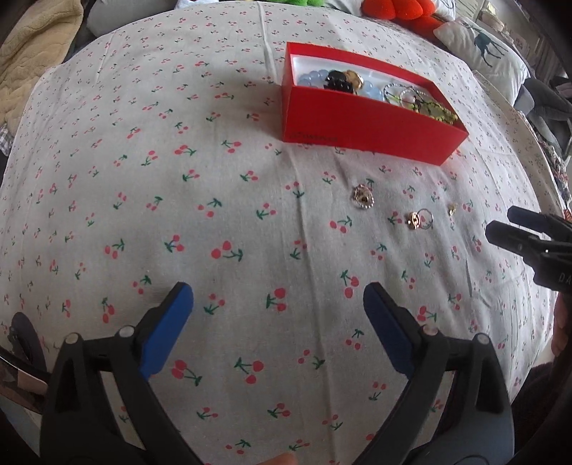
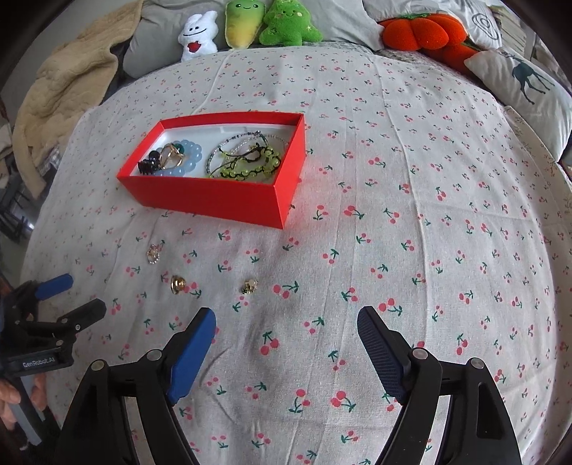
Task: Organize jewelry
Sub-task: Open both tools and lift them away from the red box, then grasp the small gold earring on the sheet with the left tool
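Observation:
A red box [image 1: 357, 123] [image 2: 214, 198] sits on the cherry-print cloth and holds blue bead bracelets [image 2: 189, 159], a black claw clip [image 2: 148, 165], a gold piece [image 2: 171, 155] and green beaded strings [image 2: 250, 161]. Three small pieces lie loose on the cloth in front of it: a pearl-edged brooch [image 1: 364, 196] [image 2: 153, 254], a gold ring piece [image 1: 419, 219] [image 2: 176, 284] and a small gold earring [image 1: 452, 208] [image 2: 250, 285]. My left gripper [image 1: 279, 304] is open and empty above the cloth. My right gripper [image 2: 286, 329] is open and empty, just short of the earring.
Plush toys [image 2: 246, 23], an orange pumpkin cushion [image 2: 418, 30], a deer-print pillow [image 2: 529, 82] and a beige blanket [image 2: 60, 89] lie along the far edge of the bed. The cloth [image 2: 429, 214] spreads to the right of the box.

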Action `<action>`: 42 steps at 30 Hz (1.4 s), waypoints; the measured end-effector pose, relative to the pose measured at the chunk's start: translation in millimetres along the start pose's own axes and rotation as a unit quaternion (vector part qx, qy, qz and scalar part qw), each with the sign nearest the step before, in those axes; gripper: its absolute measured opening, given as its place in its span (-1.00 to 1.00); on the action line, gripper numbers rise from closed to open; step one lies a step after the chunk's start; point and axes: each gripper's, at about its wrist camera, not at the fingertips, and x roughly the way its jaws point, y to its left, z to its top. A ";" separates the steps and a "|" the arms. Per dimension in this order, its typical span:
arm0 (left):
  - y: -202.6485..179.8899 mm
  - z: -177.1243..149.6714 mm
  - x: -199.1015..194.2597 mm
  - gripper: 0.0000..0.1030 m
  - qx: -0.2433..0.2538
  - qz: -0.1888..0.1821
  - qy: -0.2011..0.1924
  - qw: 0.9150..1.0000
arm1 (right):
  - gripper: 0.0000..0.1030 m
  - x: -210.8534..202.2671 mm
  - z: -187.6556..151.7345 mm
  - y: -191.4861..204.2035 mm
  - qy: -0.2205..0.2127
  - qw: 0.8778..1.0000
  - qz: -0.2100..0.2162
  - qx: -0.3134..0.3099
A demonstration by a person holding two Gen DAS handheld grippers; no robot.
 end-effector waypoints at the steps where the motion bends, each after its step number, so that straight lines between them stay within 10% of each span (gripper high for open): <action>1: -3.0 -2.7 2.0 0.86 0.012 0.005 0.000 1.000 | 0.61 4.3 -4.6 0.3 0.004 1.000 -0.002 -0.005; 15: -21.5 1.0 8.2 0.84 0.081 -0.001 -0.048 0.996 | 0.70 29.4 -26.3 -1.6 -0.004 0.999 -0.011 -0.053; 28: -59.7 16.0 9.7 -0.15 0.116 -0.122 -0.047 0.985 | 0.70 33.0 -18.7 4.3 -0.017 0.997 0.009 -0.080; 42: -81.8 31.8 23.1 -0.72 0.116 -0.107 -0.057 0.986 | 0.70 34.6 -17.5 1.4 -0.020 0.995 0.017 -0.091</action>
